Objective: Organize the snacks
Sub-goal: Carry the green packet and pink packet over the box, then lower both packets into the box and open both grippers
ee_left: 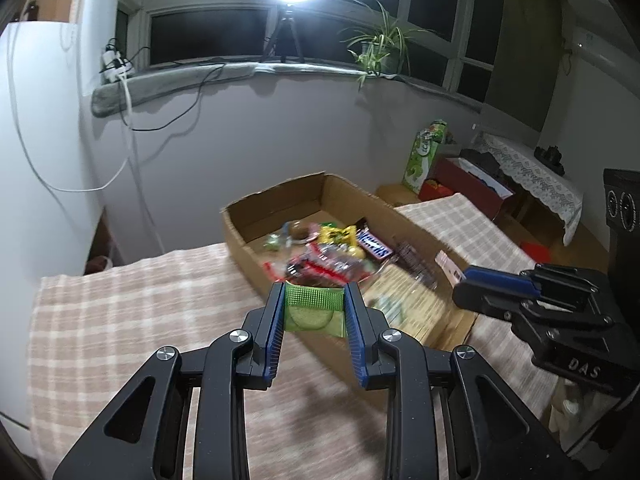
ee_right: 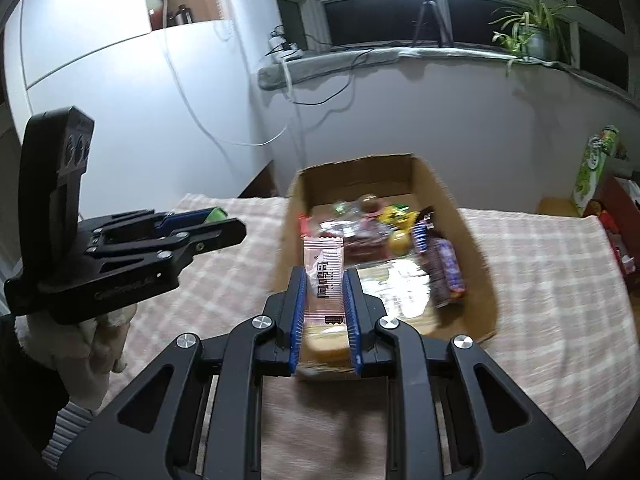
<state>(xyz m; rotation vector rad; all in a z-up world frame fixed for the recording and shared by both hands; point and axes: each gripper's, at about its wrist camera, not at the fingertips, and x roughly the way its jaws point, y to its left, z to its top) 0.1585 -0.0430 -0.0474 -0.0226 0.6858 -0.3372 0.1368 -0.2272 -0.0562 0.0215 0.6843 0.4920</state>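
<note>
My left gripper (ee_left: 315,286) is shut on a small green snack packet (ee_left: 314,312) and hangs above the checked cloth, just short of the cardboard box (ee_left: 272,210). In the right wrist view the same gripper (ee_right: 230,222) shows at the left with the green packet (ee_right: 218,214) at its tip. My right gripper (ee_right: 324,274) is shut on a clear pink-ended wrapper with a biscuit inside (ee_right: 324,276), held over the near end of the box (ee_right: 460,200). In the left wrist view the right gripper (ee_left: 464,282) shows at the right. Several wrapped snacks (ee_left: 340,248) lie in the box.
A beige checked cloth (ee_left: 132,312) covers the table. A gloved hand (ee_right: 100,344) holds the left gripper. A green carton (ee_left: 424,156) and a red box (ee_left: 468,184) stand beyond the table's right end. A ring light on a tripod (ee_left: 286,36) and a plant (ee_left: 380,50) sit on the windowsill.
</note>
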